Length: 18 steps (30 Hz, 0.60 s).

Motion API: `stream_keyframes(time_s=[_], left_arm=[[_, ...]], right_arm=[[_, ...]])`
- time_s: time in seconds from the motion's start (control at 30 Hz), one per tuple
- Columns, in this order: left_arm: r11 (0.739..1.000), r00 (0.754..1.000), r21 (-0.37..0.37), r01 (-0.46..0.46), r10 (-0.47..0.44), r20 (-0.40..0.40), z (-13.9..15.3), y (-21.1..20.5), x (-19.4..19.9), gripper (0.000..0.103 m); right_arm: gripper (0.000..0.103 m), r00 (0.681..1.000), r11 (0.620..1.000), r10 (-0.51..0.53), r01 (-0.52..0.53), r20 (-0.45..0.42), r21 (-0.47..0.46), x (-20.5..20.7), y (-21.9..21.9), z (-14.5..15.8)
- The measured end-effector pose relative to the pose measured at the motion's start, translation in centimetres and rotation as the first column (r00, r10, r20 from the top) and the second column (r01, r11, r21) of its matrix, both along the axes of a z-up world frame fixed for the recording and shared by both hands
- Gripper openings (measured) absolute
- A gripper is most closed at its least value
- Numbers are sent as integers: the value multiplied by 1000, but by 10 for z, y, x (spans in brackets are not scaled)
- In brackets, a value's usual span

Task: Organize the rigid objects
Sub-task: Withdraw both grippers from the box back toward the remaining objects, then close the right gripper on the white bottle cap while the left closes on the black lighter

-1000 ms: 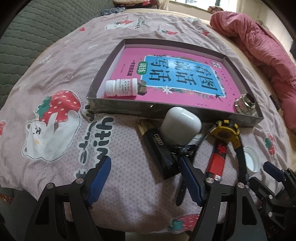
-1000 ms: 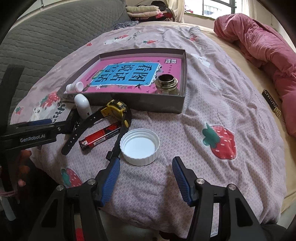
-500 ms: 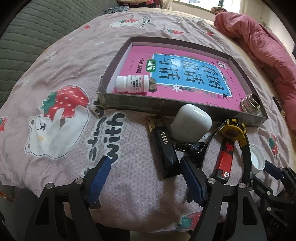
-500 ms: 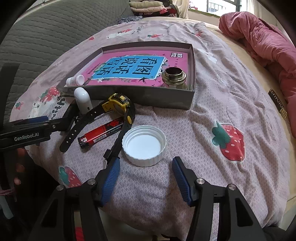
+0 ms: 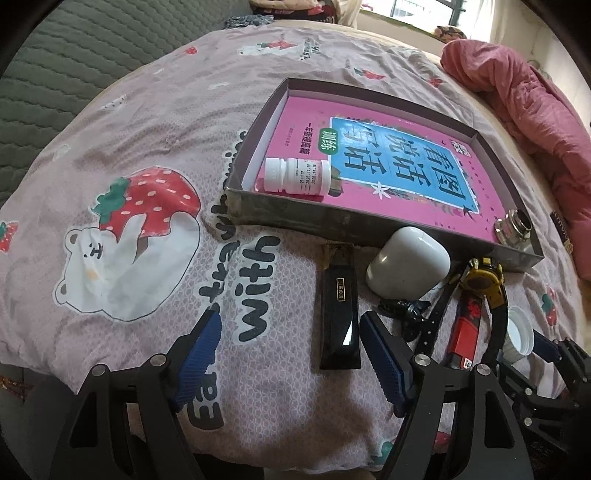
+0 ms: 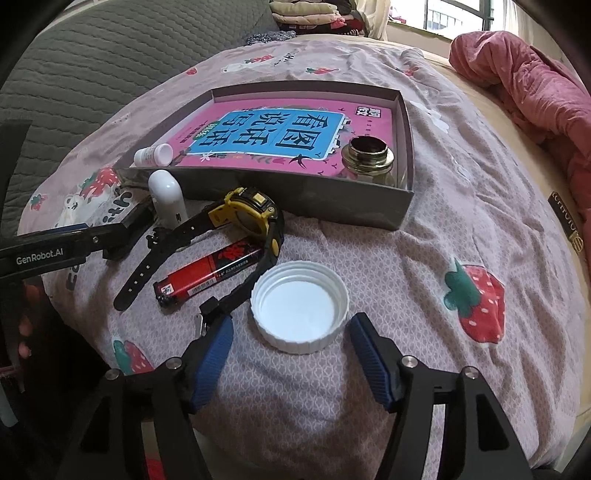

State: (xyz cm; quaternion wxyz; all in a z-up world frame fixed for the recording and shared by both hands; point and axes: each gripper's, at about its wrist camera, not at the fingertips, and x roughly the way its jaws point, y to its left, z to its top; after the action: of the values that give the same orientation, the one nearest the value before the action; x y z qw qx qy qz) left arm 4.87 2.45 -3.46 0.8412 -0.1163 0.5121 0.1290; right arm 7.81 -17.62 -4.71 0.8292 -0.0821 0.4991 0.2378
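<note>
Bedspread (image 6: 461, 229) carries grey tray (image 6: 295, 201); white cap (image 6: 300, 311) lies before it, just ahead of right gripper (image 6: 288, 349), jaws opening, nothing gripped; left gripper (image 5: 290, 347) wide, empty

A bedsheet (image 6: 424, 266) printed with strawberries and a white bear covers the bed beneath the claws. Far ahead and to the right lies a crumpled pink quilt (image 6: 524, 77). Ahead and to the left runs a grey quilted headboard (image 6: 92, 62), with folded clothes (image 6: 314, 14) stacked beyond near a window (image 6: 454, 14).
</note>
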Motion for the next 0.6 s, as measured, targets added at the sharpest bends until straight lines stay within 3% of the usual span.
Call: stream_keyframes(time_s=[0.6], left_arm=[[1000,1000,-25,9,-9,1,-9,1,9,79]], right_arm=[[66,997,995,-59,62,-47,73,3,-24,4]])
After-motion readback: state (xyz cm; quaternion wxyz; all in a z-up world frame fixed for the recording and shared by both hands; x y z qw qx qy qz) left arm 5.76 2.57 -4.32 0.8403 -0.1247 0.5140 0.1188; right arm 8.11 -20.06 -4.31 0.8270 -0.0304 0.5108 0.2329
